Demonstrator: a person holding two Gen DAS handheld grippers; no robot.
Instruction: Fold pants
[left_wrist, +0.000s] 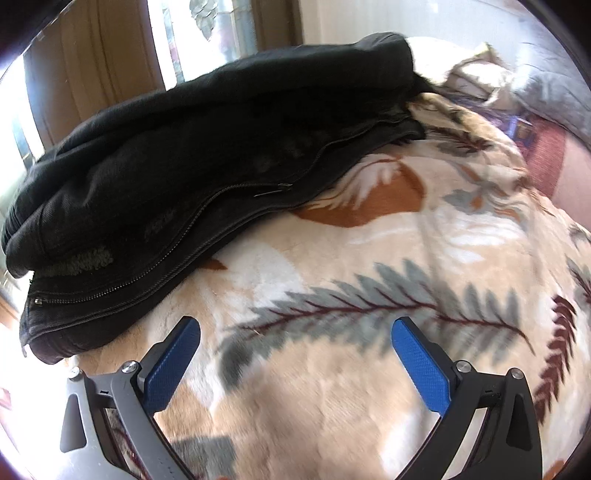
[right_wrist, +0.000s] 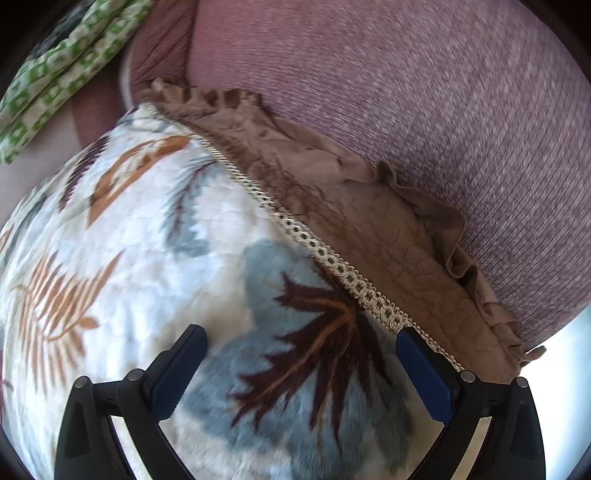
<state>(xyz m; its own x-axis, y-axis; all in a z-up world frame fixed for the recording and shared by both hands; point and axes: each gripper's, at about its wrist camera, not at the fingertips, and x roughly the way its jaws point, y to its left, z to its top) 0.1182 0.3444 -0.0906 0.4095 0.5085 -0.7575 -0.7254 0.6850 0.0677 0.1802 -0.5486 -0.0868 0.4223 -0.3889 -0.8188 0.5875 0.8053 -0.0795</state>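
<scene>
Black pants (left_wrist: 177, 177) lying in a folded, layered stack on the leaf-print blanket (left_wrist: 332, 266), up and left in the left wrist view; zipper (left_wrist: 122, 284) along the near edge, cuffs or waistband not clearly told apart. Not visible at all in the right wrist view.

Left gripper (left_wrist: 295, 354): jaws spread wide, nothing between them, hovering over bare blanket just beside the stack's near edge. Right gripper (right_wrist: 301, 365): jaws likewise spread and empty, over the blanket near its lace trim (right_wrist: 332, 266), with a brown ruffled cover (right_wrist: 388, 236) and mauve ribbed fabric (right_wrist: 424, 110) beyond. Well apart from the pants.

Judging by the stack: mostly folded already, maybe one more fold or a tidy-up left.

For doing it well:
- Bring right gripper round to the pants first; useless where it points now.
- Approach low and flat, slide lower jaw under all layers at the near edge, not just the top one.
- Avoid pinching the plush blanket along with the denim; soft pile likely to ride up into the jaws.
- Grip two corners level, lift together, lay over without dragging.
- Watch zipper side: stiffer, likely to spring the fold open.
</scene>
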